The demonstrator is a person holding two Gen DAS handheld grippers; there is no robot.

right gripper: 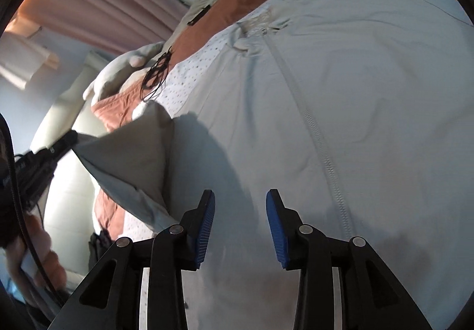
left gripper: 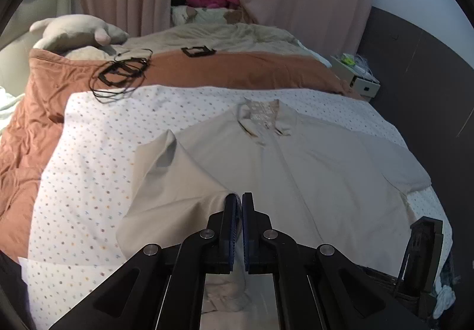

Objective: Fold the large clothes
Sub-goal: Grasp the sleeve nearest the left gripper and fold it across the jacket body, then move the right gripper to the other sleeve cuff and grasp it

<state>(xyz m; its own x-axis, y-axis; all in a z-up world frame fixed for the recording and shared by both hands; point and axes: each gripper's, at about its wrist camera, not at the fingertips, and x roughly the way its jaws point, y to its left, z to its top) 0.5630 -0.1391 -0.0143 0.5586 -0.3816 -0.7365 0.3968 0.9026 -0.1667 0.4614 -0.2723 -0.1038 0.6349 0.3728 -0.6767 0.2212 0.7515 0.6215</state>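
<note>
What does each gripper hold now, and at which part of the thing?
The left gripper is shut on the beige zip-front jacket, pinching a lifted edge of cloth on its left side. The right gripper is open and holds nothing.

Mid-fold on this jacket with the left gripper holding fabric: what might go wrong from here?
1. The left gripper pinches only a small edge of the beige jacket; the lifted flap may slip out if tugged.
2. The right gripper is open and holds nothing, so the jacket body could drag across the dotted sheet and skew the fold.
3. The zipper line may end up off-centre.
</note>
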